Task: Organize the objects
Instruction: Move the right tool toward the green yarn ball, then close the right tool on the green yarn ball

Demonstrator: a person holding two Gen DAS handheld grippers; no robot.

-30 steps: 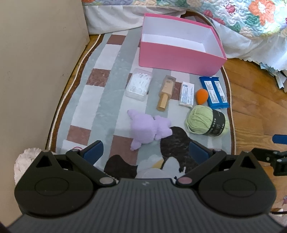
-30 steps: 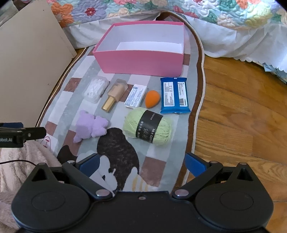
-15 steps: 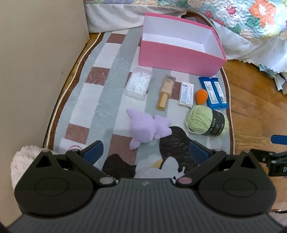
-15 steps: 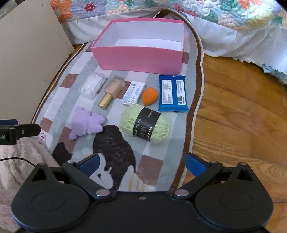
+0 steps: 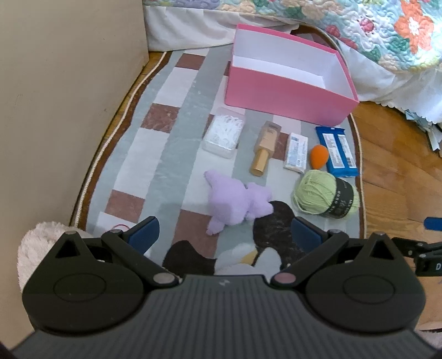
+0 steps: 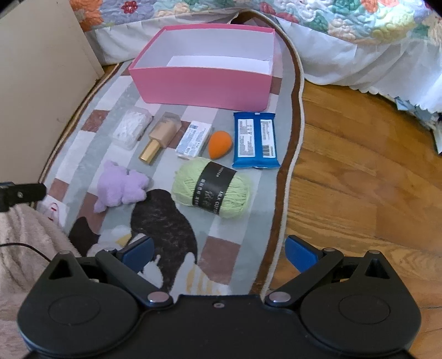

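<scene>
An empty pink box point(image 5: 287, 102) point(image 6: 201, 85) stands at the far end of the rug. In front of it lie a clear box of cotton swabs point(image 5: 223, 135) point(image 6: 132, 127), a beige bottle point(image 5: 265, 147) point(image 6: 161, 136), a small white packet point(image 5: 296, 152) point(image 6: 194, 139), an orange sponge point(image 5: 319, 156) point(image 6: 219, 144) and a blue wipes pack point(image 5: 337, 150) point(image 6: 254, 139). Nearer lie a purple plush toy point(image 5: 236, 203) point(image 6: 120, 186) and a green yarn ball point(image 5: 326, 196) point(image 6: 212, 192). My left gripper point(image 5: 223, 234) is open and empty just before the plush. My right gripper point(image 6: 219, 252) is open and empty before the yarn.
A beige panel point(image 5: 69, 96) walls the left side. A bed with a floral quilt point(image 6: 345, 19) and white skirt lies behind the box. Wooden floor point(image 6: 367, 179) runs right of the patterned rug point(image 5: 165, 132). A fluffy pink cloth point(image 6: 22, 243) lies at near left.
Both grippers have moved forward a little toward the objects; the plush and yarn appear closer. Nothing on the rug has moved and both grippers stay open.
</scene>
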